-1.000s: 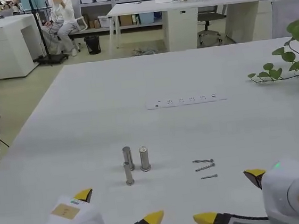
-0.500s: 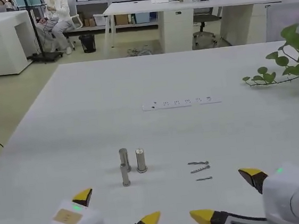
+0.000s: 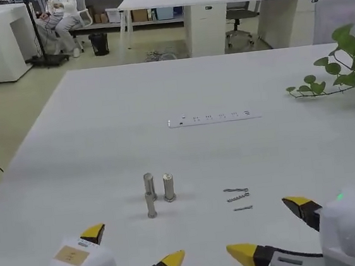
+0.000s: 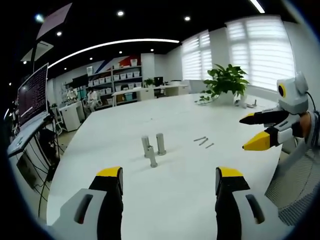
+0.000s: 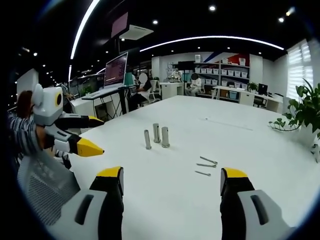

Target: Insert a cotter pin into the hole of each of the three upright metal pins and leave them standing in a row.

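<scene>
Head view looks down on the metal pins (image 3: pixel 158 194); both gripper views share them, facing low from either side.

The left gripper (image 3: pixel 133 246) and right gripper (image 3: pixel 268 226) have rounded white housings and dark jaws tipped in yellow. The left bears a tan label (image 3: pixel 71 255), the right a green light (image 3: pixel 340 197). A striped sleeve (image 5: pixel 22 135) covers the left arm.

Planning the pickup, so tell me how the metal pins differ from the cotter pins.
The metal pins stand upright; the cotter pins lie flat. The metal pins are thick cylinders, the cotter pins thin slivers. The metal pins bunch in a triangle; the cotter pins lie side by side. Both are three grey pieces on the white table.
</scene>
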